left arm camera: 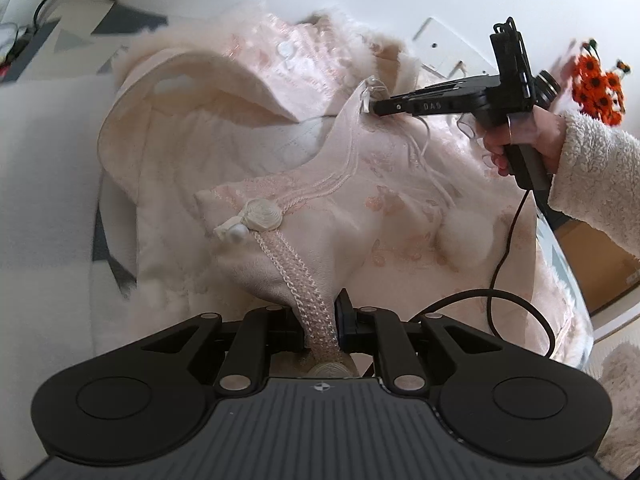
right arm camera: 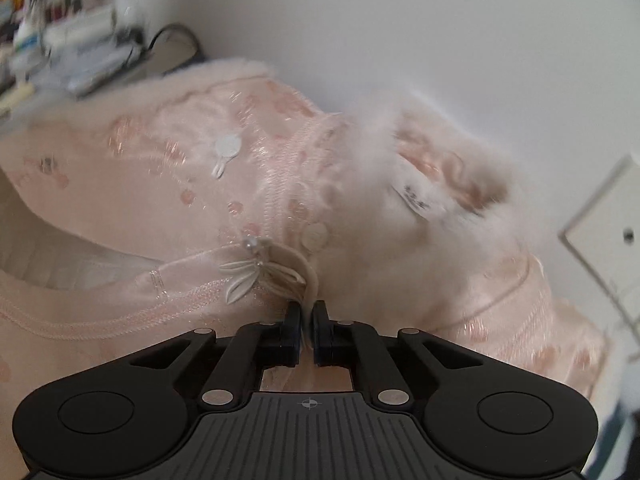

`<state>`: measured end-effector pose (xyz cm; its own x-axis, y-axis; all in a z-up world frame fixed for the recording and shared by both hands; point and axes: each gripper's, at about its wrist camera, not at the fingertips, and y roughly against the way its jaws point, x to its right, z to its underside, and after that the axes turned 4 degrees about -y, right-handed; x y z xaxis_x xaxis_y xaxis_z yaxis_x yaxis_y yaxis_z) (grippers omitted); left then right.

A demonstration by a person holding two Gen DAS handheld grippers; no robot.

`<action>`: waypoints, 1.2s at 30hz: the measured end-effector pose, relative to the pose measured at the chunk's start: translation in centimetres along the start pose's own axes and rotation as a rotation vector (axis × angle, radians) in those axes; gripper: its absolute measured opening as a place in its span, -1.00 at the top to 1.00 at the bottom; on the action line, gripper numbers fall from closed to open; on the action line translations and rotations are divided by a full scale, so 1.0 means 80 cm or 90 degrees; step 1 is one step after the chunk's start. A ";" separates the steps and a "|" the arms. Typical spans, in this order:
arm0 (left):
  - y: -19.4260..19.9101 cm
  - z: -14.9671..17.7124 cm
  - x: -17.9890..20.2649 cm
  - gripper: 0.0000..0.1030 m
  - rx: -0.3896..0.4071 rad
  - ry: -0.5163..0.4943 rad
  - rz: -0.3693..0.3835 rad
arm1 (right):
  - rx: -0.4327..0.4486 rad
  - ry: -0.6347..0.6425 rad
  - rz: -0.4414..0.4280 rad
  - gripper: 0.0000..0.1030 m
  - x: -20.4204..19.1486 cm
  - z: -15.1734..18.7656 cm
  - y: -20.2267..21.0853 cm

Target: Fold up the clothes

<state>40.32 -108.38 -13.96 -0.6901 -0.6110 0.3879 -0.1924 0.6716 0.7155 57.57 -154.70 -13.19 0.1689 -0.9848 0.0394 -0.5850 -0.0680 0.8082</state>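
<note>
On the left, the pale blanket lies under the pink jacket, which rests spread across it with its front flap lifted open. At near centre the left gripper is clenched on the beaded trim of that flap's edge. Only a narrow strip sits between the jaws, so a hard pull could slip it free or strain the knotted button. Further right, the right gripper pinches the flap's upper corner by the leaf-shaped clasp; its hold looks thin, and the tassel cords or pompom could snag. The black cable trailing over the cloth might drag it askew.
</note>
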 end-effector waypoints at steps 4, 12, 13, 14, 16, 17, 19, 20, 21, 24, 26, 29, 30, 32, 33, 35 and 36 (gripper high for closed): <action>0.023 -0.012 0.018 0.74 0.041 -0.047 -0.004 | 0.075 -0.065 0.007 0.94 0.014 -0.003 0.038; 0.083 -0.049 0.020 0.75 0.150 -0.063 -0.031 | 0.230 -0.143 0.014 0.94 0.036 -0.047 0.094; 0.086 -0.052 0.014 0.75 0.156 -0.060 -0.042 | 0.238 -0.149 0.009 0.94 0.037 -0.055 0.094; 0.088 -0.054 0.008 0.75 0.159 -0.054 -0.051 | 0.241 -0.148 0.006 0.94 0.035 -0.063 0.090; 0.089 -0.058 -0.008 0.75 0.163 -0.027 -0.065 | 0.243 -0.139 0.002 0.94 0.031 -0.077 0.078; 0.089 -0.060 -0.017 0.75 0.164 -0.013 -0.071 | 0.242 -0.134 -0.001 0.94 0.027 -0.084 0.070; 0.088 -0.059 -0.039 0.75 0.160 0.020 -0.077 | 0.231 -0.129 -0.010 0.94 0.019 -0.095 0.050; 0.085 -0.056 -0.051 0.75 0.153 0.039 -0.078 | 0.222 -0.126 -0.014 0.94 0.014 -0.101 0.037; 0.078 -0.052 -0.066 0.75 0.141 0.066 -0.073 | 0.213 -0.123 -0.018 0.94 0.010 -0.106 0.025; 0.040 -0.033 -0.115 0.75 0.081 0.183 -0.036 | 0.158 -0.092 -0.014 0.94 -0.008 -0.115 -0.024; 0.025 -0.022 -0.137 0.75 0.075 0.256 -0.002 | 0.127 -0.067 0.000 0.94 -0.018 -0.116 -0.053; 0.021 -0.020 -0.147 0.75 0.076 0.289 0.026 | 0.091 -0.039 0.018 0.93 -0.029 -0.117 -0.087; 0.020 -0.022 -0.150 0.75 0.071 0.289 0.032 | 0.082 -0.033 0.020 0.91 -0.032 -0.116 -0.094; 0.019 -0.027 -0.155 0.71 0.061 0.290 0.044 | 0.087 -0.023 0.027 0.87 -0.035 -0.114 -0.100; 0.018 -0.029 -0.157 0.70 0.056 0.291 0.051 | 0.091 -0.024 0.031 0.79 -0.038 -0.111 -0.099; 0.020 -0.034 -0.161 0.49 0.045 0.294 0.073 | 0.102 -0.038 0.033 0.55 -0.041 -0.104 -0.093; 0.021 -0.036 -0.162 0.19 0.040 0.293 0.082 | 0.112 -0.050 0.026 0.35 -0.039 -0.101 -0.083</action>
<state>50.93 -100.53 -16.10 -0.3325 -0.6339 0.6983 -0.1769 0.7692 0.6141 67.35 -149.87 -13.91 0.0845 -0.9963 0.0183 -0.7210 -0.0485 0.6912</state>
